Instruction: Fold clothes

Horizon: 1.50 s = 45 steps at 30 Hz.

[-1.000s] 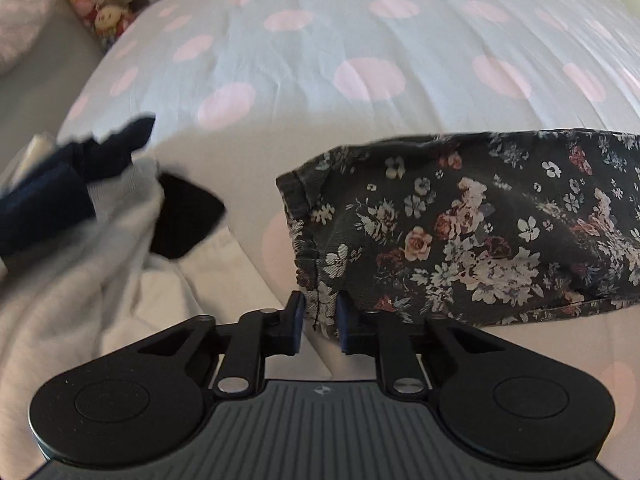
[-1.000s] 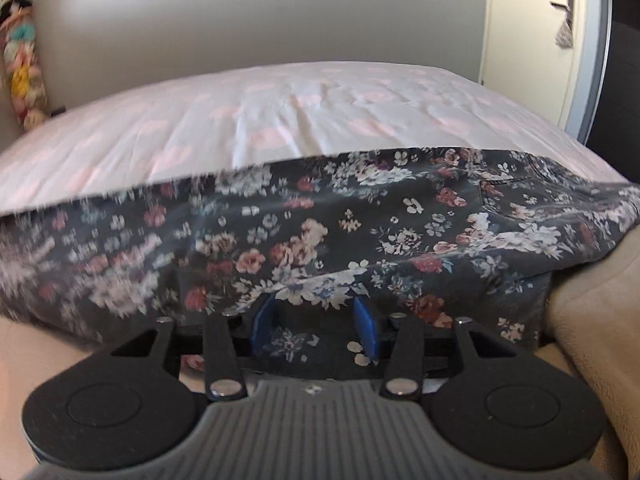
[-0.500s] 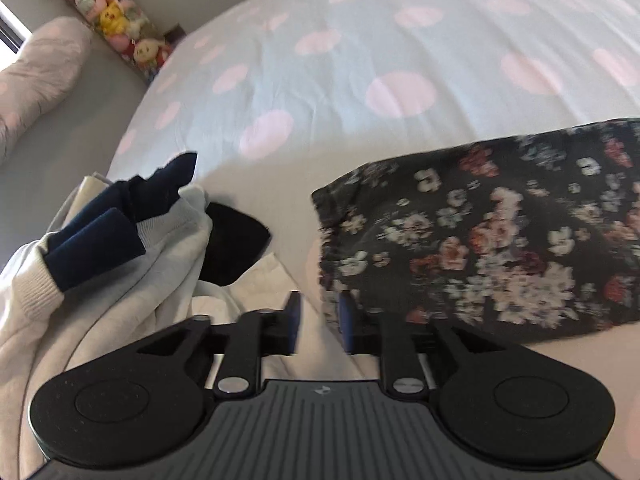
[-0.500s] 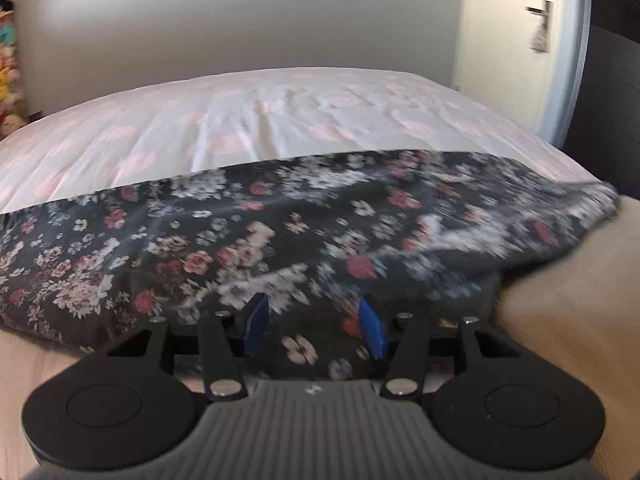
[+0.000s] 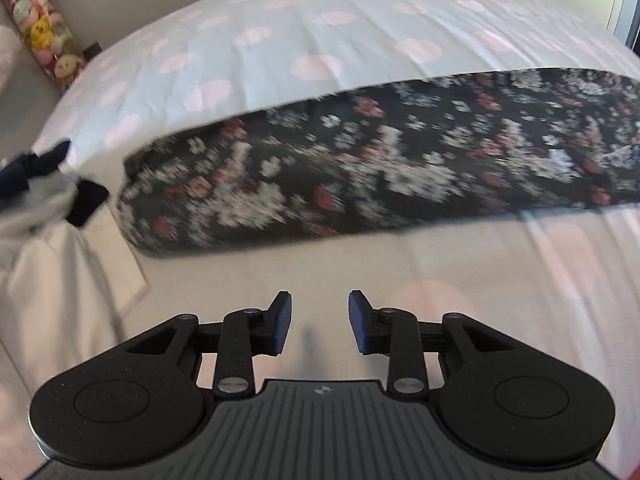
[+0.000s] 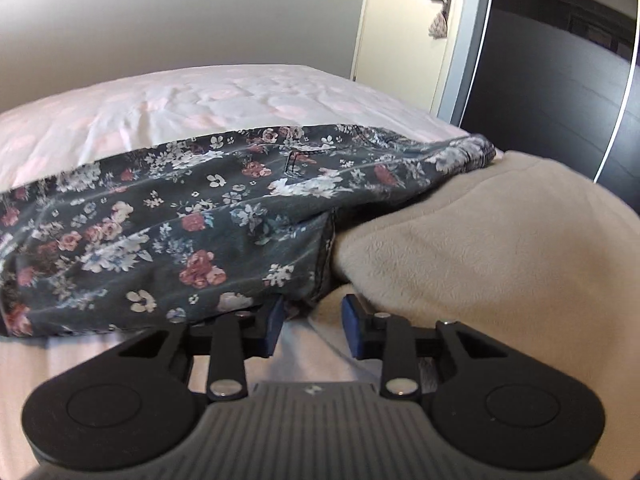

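Left wrist view: left gripper [image 5: 316, 322] spread wide, nothing between the fingers, held over the dotted bedsheet [image 5: 304, 24] and apart from the floral trousers [image 5: 360, 160]. Trousers stretched as a long dark band across the bed, near edge straight, left end squared; picture blurred there, so fine creases not readable. Looks folded lengthwise, but cannot tell if more folds to come. For any further fold: better to take the squared end by both layers together, low at the edge. Pile of pale clothes [image 5: 44, 248] at far left, separate.

Right wrist view: right gripper [image 6: 312, 326] also spread, holding nothing; left finger just under the trousers' hem, touching or not cannot be told. Floral trousers [image 6: 180, 232] here lying with the right part up on a beige blanket [image 6: 480, 240], so not fully flat. Worth pulling this end off the blanket and smoothing before folding across.
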Available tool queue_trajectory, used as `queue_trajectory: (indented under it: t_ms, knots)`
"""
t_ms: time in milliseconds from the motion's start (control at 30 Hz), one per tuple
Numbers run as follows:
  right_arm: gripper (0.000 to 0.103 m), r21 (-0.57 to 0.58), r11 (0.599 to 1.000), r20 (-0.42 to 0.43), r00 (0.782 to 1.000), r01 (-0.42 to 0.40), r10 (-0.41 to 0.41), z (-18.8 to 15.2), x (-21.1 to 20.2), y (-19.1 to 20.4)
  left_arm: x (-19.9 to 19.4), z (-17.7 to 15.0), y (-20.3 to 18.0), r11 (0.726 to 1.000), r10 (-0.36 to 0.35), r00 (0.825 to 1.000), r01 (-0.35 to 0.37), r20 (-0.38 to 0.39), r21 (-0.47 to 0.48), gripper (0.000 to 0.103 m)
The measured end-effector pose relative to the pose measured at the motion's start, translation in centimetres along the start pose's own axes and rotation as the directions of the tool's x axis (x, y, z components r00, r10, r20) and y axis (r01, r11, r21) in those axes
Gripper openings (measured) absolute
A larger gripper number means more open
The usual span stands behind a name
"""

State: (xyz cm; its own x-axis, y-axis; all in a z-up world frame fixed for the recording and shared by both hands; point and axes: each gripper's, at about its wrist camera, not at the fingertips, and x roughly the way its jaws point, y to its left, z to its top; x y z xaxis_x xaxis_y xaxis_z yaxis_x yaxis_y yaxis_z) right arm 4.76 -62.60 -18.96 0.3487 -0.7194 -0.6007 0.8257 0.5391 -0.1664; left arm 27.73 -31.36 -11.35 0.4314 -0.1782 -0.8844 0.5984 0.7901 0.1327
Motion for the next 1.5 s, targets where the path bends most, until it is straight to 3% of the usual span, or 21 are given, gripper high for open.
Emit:
queue_trajectory:
  t_ms: [167,267,333,367,467,633,667,900,1100,1133,1167,1200,1233,1500]
  knots:
    - [0.036,-0.094,0.994,0.059,0.997,0.049,-0.043,0.4,1.1,1.4,-0.4,-2.1,-0.9,0.991,-0.072,0.997,0.069,-0.021,-0.114,0.031]
    - [0.018,-0.075,0.997,0.042,0.999,0.024,-0.021,0.5,1.1,1.4,-0.5,-2.9,-1.1,0.988,-0.082,0.996,0.076,-0.041,-0.131,0.031]
    - [0.013,-0.081,0.997,0.069,0.998,0.017,-0.011,0.9,-0.4,1.0,-0.7,-3.0,-1.1,0.989,-0.073,0.996,0.067,-0.047,-0.129,0.031]
    - [0.006,-0.083,0.996,0.09,0.996,0.013,-0.006,1.1,-1.3,0.6,-0.7,-3.0,-1.1,0.989,-0.072,0.996,0.065,-0.047,-0.129,0.031]
    - [0.005,-0.096,0.995,0.128,0.992,0.012,0.001,1.7,-3.6,-0.4,-0.9,-2.8,-1.0,0.989,-0.07,0.997,0.064,-0.041,-0.131,0.031]
    - [0.004,-0.095,0.994,-0.014,0.999,-0.044,0.043,0.8,-2.6,-1.2,-1.5,-2.4,-1.2,0.989,-0.078,0.997,0.075,-0.025,-0.126,0.031]
    - [0.0,-0.093,0.994,-0.027,0.998,-0.053,0.05,0.6,-2.5,-1.3,-1.6,-2.4,-1.3,0.989,-0.078,0.997,0.075,-0.022,-0.127,0.031]
    - [0.0,-0.058,0.991,-0.084,0.99,-0.118,0.113,-0.4,-2.3,-1.4,-2.2,-2.5,-1.0,0.984,-0.09,0.996,0.09,0.005,-0.152,0.031]
    - [0.006,-0.031,0.985,-0.033,0.985,-0.17,0.169,-0.5,-3.8,-1.4,-3.0,-3.0,1.5,0.962,-0.081,0.995,0.095,0.063,-0.257,0.048]
    - [0.008,-0.034,0.983,-0.013,0.984,-0.18,0.18,-0.3,-4.1,-1.3,-3.0,-3.0,2.2,0.955,-0.08,0.994,0.098,0.075,-0.28,0.048]
    - [0.017,-0.041,0.981,0.011,0.982,-0.189,0.19,-0.1,-4.5,-1.0,-2.9,-3.0,3.0,0.946,-0.079,0.993,0.101,0.084,-0.307,0.048]
    - [0.029,-0.048,0.978,0.03,0.979,-0.201,0.202,-0.1,-4.7,-0.8,-2.8,-3.0,3.8,0.936,-0.076,0.993,0.102,0.089,-0.337,0.048]
    - [0.032,-0.054,0.976,0.046,0.975,-0.213,0.216,0.0,-5.0,-0.5,-2.6,-3.0,4.6,0.925,-0.074,0.993,0.104,0.094,-0.366,0.048]
    - [0.039,-0.103,0.959,0.085,0.958,-0.265,0.274,0.7,-4.6,2.5,0.5,-1.3,12.1,0.822,-0.003,0.993,0.072,0.122,-0.564,0.049]
